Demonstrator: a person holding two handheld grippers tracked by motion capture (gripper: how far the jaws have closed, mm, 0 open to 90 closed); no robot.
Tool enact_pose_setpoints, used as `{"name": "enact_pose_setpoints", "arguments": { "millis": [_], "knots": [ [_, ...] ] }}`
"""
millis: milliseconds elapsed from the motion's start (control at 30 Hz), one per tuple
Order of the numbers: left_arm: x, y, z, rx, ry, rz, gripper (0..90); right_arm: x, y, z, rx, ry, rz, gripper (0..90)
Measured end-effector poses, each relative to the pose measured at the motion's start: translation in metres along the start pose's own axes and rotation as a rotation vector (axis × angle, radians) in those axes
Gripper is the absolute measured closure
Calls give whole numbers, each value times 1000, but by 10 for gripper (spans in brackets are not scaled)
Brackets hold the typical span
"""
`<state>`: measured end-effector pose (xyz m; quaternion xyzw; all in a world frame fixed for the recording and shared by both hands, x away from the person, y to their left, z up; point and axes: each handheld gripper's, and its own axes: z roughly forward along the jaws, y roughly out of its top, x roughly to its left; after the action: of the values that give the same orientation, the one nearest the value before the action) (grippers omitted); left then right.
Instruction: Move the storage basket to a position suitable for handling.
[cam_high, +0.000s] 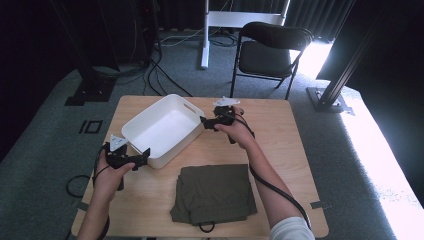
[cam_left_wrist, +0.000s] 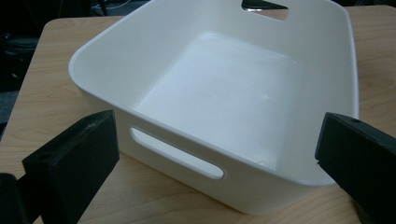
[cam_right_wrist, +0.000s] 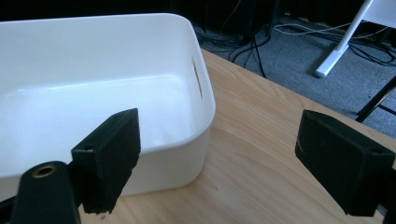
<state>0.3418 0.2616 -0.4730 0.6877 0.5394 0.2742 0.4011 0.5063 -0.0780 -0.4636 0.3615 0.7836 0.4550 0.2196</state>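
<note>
Black fingers (cam_left_wrist: 79, 163) of my left gripper (cam_left_wrist: 215, 172) sit closest to the lens in the left gripper view, spread wide either side of the near end wall of the white bin (cam_left_wrist: 219, 93), holding nothing. That wall has a handle slot (cam_left_wrist: 177, 154) just ahead of the gap. My right gripper (cam_right_wrist: 233, 163) is also spread wide and holds nothing; its one finger (cam_right_wrist: 109, 158) overlaps the bin's corner in its own view and the other hangs over bare wood.

From the high view the bin (cam_high: 162, 129) sits at about 11 o'clock on the surface (cam_high: 280, 150), skewed to its edges, with the left gripper (cam_high: 131, 159) at its near end and the right gripper (cam_high: 210, 123) at its far corner. Folded olive cloth (cam_high: 214, 194) lies at 6 o'clock, apart from the bin.

Risks, as I judge them:
- Right fingers straddle a rounded corner, not a flat wall; closing there could squeeze off and spin the bin.
- Left fingers are far wider than the thin wall; a close may catch only the rim and tilt the bin on lift.
- Uneven lift between hands would tip the empty bin toward the cloth.
- Trailing cable (cam_high: 280, 192) from the right hand could drag over the cloth.

View differences: the left gripper view shows both handle slots and the empty floor of the bin. The right gripper view shows the far slot (cam_right_wrist: 198, 77) edge-on, plus carpet and cords beyond. The high view shows the cloth and a chair (cam_high: 270, 50).
</note>
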Motion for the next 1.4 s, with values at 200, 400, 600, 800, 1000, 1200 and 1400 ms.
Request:
{"name": "enact_pose_setpoints", "arguments": {
  "millis": [200, 400, 600, 800, 1000, 1200, 1400],
  "knots": [
    [5, -2, 7, 14, 17, -44, 10, 0, 1, 25, 32, -33, 58, 139],
    [6, -4, 19, 41, 32, -25, 10, -2, -5, 36, 57, -71, 55, 136],
    [4, -7, 25, 47, 44, -16, 70, 2, -6, 30, 45, -95, -20, 145],
    [5, -7, 27, 46, 61, -26, 70, 2, -9, 23, 55, -90, -34, 145],
    [8, -7, 29, 36, 73, -37, 69, 3, -18, 5, 60, -93, -61, 145],
    [8, -7, 31, 36, 88, -26, 69, 0, -27, -10, 61, -88, -76, 145],
    [8, -7, 37, 39, 90, -30, 69, 0, -37, -22, 53, -67, -62, 146]
  ]
}}
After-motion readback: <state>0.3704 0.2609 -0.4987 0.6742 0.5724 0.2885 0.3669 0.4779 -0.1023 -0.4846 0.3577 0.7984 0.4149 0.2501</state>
